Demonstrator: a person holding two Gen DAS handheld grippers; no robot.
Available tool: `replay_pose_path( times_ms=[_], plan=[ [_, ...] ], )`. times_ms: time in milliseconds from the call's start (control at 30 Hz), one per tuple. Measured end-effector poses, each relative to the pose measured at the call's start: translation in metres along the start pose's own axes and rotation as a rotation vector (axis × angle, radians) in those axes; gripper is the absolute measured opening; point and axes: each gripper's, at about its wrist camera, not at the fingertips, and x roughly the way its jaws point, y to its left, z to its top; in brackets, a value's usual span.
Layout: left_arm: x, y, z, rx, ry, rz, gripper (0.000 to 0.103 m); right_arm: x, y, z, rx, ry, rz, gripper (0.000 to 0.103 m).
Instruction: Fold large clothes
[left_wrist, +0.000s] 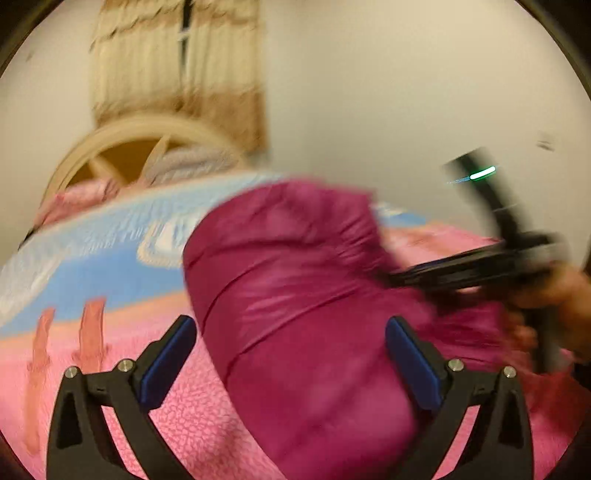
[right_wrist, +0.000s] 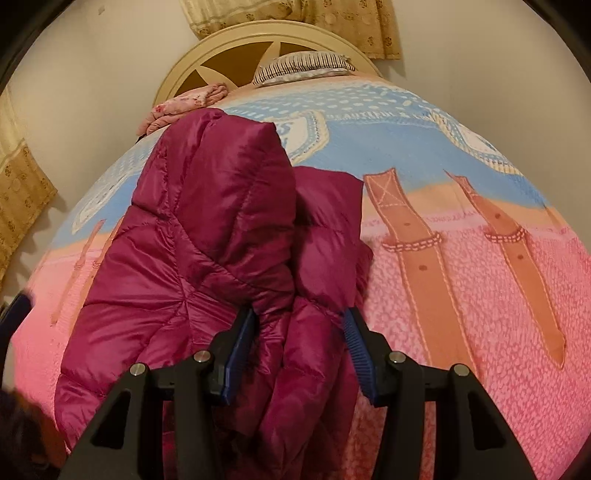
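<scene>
Magenta quilted nylon fills the foreground of both wrist views: a puffy down jacket (right_wrist: 207, 236) lies on the bed, on a pink, orange and blue blanket (right_wrist: 461, 280) printed with strap shapes. In the right wrist view, the right hand-held gripper (right_wrist: 299, 354) has its blue pads (right_wrist: 238, 354) set narrow around a bunched fold of the jacket at its near edge, and the fabric fills the gap between them so the pads press on it. In the left wrist view, which is blurred, the left hand-held gripper (left_wrist: 291, 358) stands wide, its blue pads (left_wrist: 168, 363) well apart; the jacket's bulk lies between them and reaches the right-hand pad, yet nothing is pinched. To the right in that view a hand (left_wrist: 554, 306) holds the other gripper low against the jacket. Farther back, a folded pink cloth (right_wrist: 184, 105) rests near the blanket's far-left edge, and a striped pillow (right_wrist: 303, 66) lies against the cream arched headboard (right_wrist: 229, 44). Behind the headboard hangs a tan patterned curtain (right_wrist: 332, 22) on a pale wall.
</scene>
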Motion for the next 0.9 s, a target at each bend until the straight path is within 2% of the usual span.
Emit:
replay_pose_path(
  times_ms=[100, 167, 233, 333, 400, 433, 500, 600, 667, 767, 833, 900],
  plan=[
    [0.023, -0.008, -0.005, -0.042, 0.050, -0.034, 0.103, -0.011, 0.000, 0.004, 0.024, -0.003, -0.043, 0.051],
    [0.028, -0.024, -0.005, -0.031, 0.039, -0.026, 0.103, -0.032, 0.002, 0.011, 0.070, -0.052, -0.076, 0.051],
    [0.028, -0.034, -0.004, -0.023, 0.039, -0.035, 0.103, -0.052, 0.009, 0.020, 0.114, -0.111, -0.062, 0.052],
    [0.018, -0.036, -0.009, -0.026, 0.044, -0.047, 0.103, -0.070, 0.024, 0.033, 0.204, -0.225, 0.057, 0.052],
    [0.012, -0.027, -0.008, -0.041, 0.054, -0.061, 0.103, -0.062, 0.033, 0.038, 0.227, -0.276, 0.150, 0.054],
    [0.012, -0.020, -0.009, -0.050, 0.060, -0.054, 0.103, -0.054, 0.036, 0.038, 0.222, -0.287, 0.163, 0.054],
    [0.011, -0.011, -0.007, -0.069, 0.053, -0.039, 0.103, -0.028, 0.031, 0.035, 0.252, -0.284, 0.130, 0.054],
    [0.002, 0.014, 0.008, -0.113, -0.004, 0.048, 0.103, 0.002, 0.005, 0.019, 0.388, -0.219, 0.096, 0.054],
    [0.009, 0.022, 0.027, -0.132, -0.018, 0.077, 0.103, 0.012, 0.001, 0.010, 0.382, -0.209, 0.043, 0.056],
    [0.029, 0.017, 0.062, -0.126, -0.046, 0.089, 0.103, 0.016, 0.006, 0.000, 0.356, -0.228, -0.007, 0.059],
    [0.046, 0.003, 0.077, -0.102, -0.023, 0.073, 0.103, 0.017, 0.007, -0.006, 0.365, -0.244, -0.008, 0.061],
    [0.070, -0.012, 0.092, -0.059, 0.005, 0.110, 0.103, 0.019, 0.003, -0.008, 0.363, -0.255, -0.009, 0.061]
  ],
)
